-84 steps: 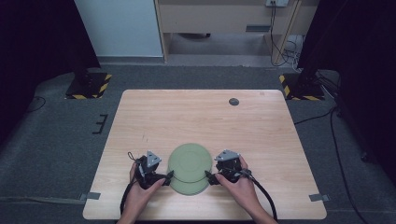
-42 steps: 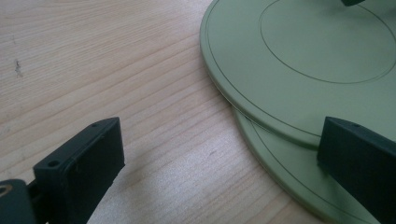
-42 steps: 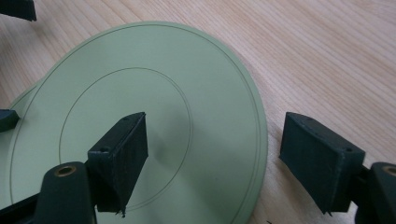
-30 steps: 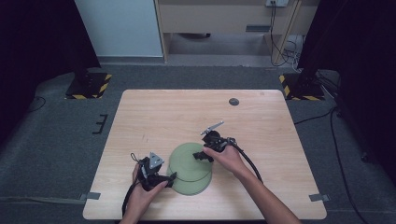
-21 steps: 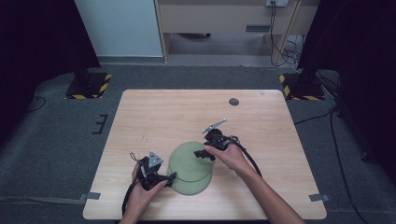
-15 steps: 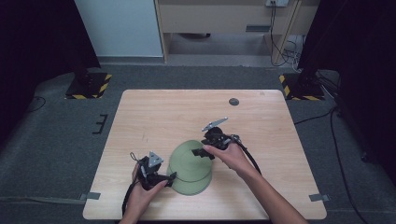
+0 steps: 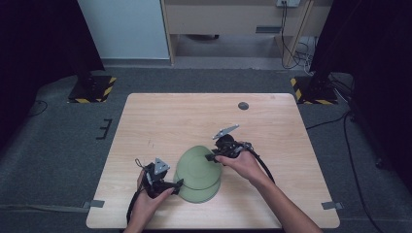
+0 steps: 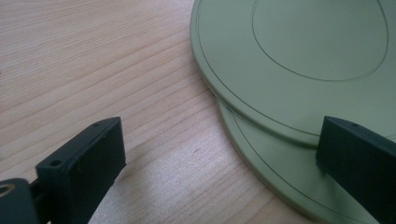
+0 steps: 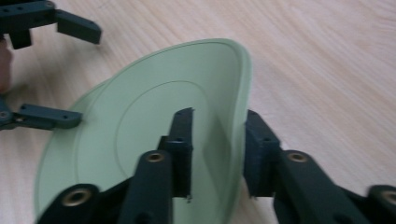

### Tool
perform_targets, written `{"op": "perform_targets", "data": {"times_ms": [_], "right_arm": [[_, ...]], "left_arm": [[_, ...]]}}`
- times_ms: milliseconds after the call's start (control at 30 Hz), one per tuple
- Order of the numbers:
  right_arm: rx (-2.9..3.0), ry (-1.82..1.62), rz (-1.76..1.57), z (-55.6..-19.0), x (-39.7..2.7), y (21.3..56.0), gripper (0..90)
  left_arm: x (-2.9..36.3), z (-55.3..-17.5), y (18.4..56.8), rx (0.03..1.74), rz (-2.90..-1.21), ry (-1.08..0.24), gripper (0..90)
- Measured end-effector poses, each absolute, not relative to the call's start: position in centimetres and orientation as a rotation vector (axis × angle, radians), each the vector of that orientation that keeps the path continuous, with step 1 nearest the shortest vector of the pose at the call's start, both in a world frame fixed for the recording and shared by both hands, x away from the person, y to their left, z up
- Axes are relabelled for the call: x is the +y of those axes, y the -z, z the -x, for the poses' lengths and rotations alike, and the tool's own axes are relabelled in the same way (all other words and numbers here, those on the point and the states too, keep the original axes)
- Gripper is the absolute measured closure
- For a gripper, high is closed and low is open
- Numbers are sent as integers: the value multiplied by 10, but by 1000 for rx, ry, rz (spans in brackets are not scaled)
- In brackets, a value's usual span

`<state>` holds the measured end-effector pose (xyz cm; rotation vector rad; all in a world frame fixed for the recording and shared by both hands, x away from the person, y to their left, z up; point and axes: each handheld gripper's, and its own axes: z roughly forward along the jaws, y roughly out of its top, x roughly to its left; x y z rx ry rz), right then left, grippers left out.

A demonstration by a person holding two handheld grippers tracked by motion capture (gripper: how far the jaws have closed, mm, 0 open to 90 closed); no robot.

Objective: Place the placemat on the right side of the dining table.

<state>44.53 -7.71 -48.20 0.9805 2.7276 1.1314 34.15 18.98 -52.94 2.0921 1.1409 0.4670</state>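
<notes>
Two pale green plates are stacked near the table's front edge. The upper plate [image 7: 196,161] [image 9: 154,116] is tilted, its far right rim raised off the lower plate [image 7: 206,194] [image 8: 280,186]. My right gripper [image 7: 212,158] [image 9: 219,116] has just been closing. It is now shut on that raised rim, one jaw inside the plate and one outside. My left gripper [image 7: 178,186] [image 8: 222,133] stands open at the stack's near left edge. Its jaws are spread wide, one over bare wood and one over the lower plate's rim. It also appears beyond the plate in the right gripper view [image 9: 88,77].
A small dark disc [image 7: 243,105] lies near the far edge of the wooden table [image 7: 160,121]. Yellow-and-black striped stand bases sit on the floor at the far left [image 7: 92,90] and far right [image 7: 311,92].
My right gripper went from the plate's right side to its far right rim, closed on the upper plate and raised that edge. The left gripper stayed put.
</notes>
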Motion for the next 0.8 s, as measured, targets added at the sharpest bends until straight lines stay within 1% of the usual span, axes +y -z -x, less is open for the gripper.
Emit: {"op": "perform_targets", "data": {"times_ms": [133, 267, 300, 433, 800], "right_arm": [[2713, -1123, -1006, -450, -78, 487, 770], [2687, -1123, -1011, -453, -75, 489, 782], [2671, -1111, -1011, -456, -72, 489, 795], [2675, -1056, -988, -458, -68, 489, 802], [2650, -1042, -1006, -461, -75, 478, 848]], "left_arm": [[188, -340, 529, 1129, -2095, -469, 20], [186, -342, 530, 1128, -2096, -482, 5], [186, -342, 530, 1130, -2092, -483, 7], [187, -342, 529, 1134, -2088, -491, 21], [199, -345, 528, 1191, -2057, -520, 24]]}}
